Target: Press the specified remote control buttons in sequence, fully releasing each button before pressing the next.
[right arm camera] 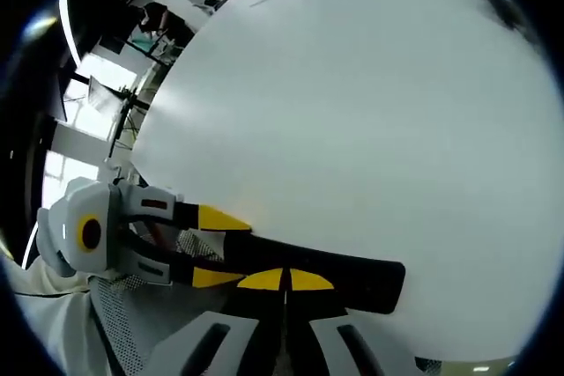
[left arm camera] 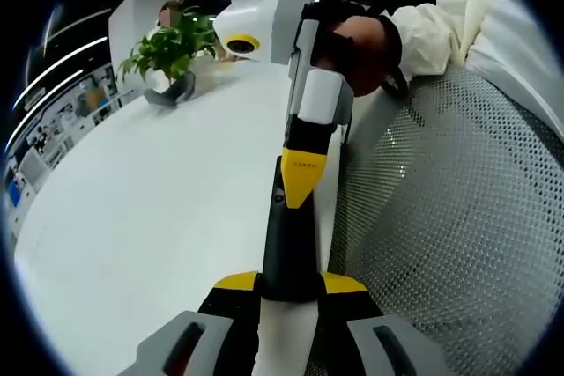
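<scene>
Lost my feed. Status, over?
Left gripper shut on remote. Right gripper shut, tip down on remote. Mesh chair alongside, nothing blocking.

remote control buttons: hidden beneath right gripper
remote's near end: covered by left gripper

White table, smooth and bare over most of its top. Potted green plant stood at far edge, with grey object at its base. Black remote control overhung near edge.
</scene>
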The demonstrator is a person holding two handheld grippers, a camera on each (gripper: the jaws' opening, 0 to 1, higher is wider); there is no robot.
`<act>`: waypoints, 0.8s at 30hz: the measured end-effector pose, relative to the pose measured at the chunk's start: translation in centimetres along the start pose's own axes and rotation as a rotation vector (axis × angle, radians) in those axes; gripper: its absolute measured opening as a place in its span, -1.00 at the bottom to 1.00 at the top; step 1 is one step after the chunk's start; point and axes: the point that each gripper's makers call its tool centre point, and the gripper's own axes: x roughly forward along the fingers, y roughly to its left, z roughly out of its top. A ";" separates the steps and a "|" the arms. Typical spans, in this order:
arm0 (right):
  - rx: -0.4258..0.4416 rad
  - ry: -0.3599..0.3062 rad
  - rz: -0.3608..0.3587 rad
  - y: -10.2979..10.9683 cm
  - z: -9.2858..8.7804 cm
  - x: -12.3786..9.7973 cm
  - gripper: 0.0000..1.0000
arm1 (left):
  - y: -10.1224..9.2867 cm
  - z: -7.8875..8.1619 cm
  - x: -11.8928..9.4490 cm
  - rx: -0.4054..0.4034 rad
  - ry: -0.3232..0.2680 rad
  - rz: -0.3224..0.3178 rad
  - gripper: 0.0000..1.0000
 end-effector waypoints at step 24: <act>-0.010 -0.008 -0.006 0.2 0.3 0.2 -1.00 | 0.1 0.0 0.0 0.009 -0.001 -0.006 -0.53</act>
